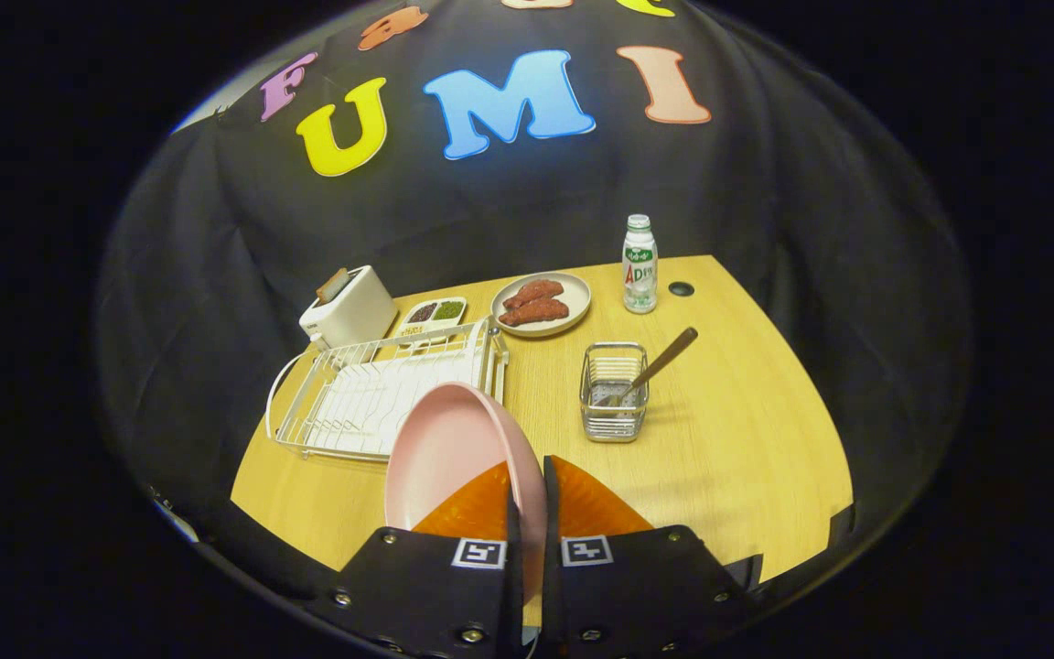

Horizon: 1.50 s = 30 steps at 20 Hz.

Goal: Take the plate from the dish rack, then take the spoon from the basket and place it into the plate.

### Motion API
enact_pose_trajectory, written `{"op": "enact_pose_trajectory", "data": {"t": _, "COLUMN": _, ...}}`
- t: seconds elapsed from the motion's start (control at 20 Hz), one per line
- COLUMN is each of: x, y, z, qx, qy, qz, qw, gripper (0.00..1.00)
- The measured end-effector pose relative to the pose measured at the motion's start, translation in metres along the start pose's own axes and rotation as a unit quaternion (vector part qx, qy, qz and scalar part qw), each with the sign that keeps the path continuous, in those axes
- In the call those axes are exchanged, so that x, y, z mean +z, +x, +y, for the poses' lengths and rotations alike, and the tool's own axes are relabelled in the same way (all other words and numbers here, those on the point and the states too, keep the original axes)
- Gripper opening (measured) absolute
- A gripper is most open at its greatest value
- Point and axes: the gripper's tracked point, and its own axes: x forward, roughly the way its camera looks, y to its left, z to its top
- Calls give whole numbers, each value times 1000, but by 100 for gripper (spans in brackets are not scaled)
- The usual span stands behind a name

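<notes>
The tongs [527,513] were clamped on the rim of the pink plate [445,448], held on edge above the wooden table [747,430]. At eleven o'clock sat the white dish rack [381,394]; at one o'clock, the wire basket [614,394] with its wooden-handled spoon [664,359]. Beyond stood a toaster [349,307], a plate of sausages [541,304] and a bottle [639,264], before black cloth.

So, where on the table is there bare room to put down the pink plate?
The fingers are shut on the pink plate. The table is bare ahead of them, between the dish rack and the basket, and right of the basket. The far side is crowded: toaster, food plate, bottle.
</notes>
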Motion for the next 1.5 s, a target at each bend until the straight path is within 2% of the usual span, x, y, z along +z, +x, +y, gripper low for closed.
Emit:
{"op": "enact_pose_trajectory", "data": {"t": 0.25, "x": -47, "y": 28, "z": -11, "qx": 52, "qy": 27, "qz": 34, "qw": 998, "gripper": 8}}
{"op": "enact_pose_trajectory", "data": {"t": 0.45, "x": -81, "y": 60, "z": -3, "qx": 106, "qy": 62, "qz": 75, "qw": 990, "gripper": 8}}
{"op": "enact_pose_trajectory", "data": {"t": 0.7, "x": -106, "y": 90, "z": 7, "qx": 136, "qy": 85, "qz": 107, "qw": 981, "gripper": 8}}
{"op": "enact_pose_trajectory", "data": {"t": 0.9, "x": -118, "y": 106, "z": 6, "qx": 129, "qy": 84, "qz": 119, "qw": 981, "gripper": 8}}
{"op": "enact_pose_trajectory", "data": {"t": 1.2, "x": -123, "y": 116, "z": 13, "qx": 142, "qy": 86, "qz": 117, "qw": 979, "gripper": 8}}
{"op": "enact_pose_trajectory", "data": {"t": 1.3, "x": -124, "y": 123, "z": -4, "qx": 103, "qy": 43, "qz": 110, "qw": 988, "gripper": 14}}
{"op": "enact_pose_trajectory", "data": {"t": 1.35, "x": -122, "y": 124, "z": -8, "qx": 97, "qy": 21, "qz": 99, "qw": 990, "gripper": 14}}
{"op": "enact_pose_trajectory", "data": {"t": 1.5, "x": -93, "y": 114, "z": -17, "qx": 70, "qy": -25, "qz": 37, "qw": 997, "gripper": 23}}
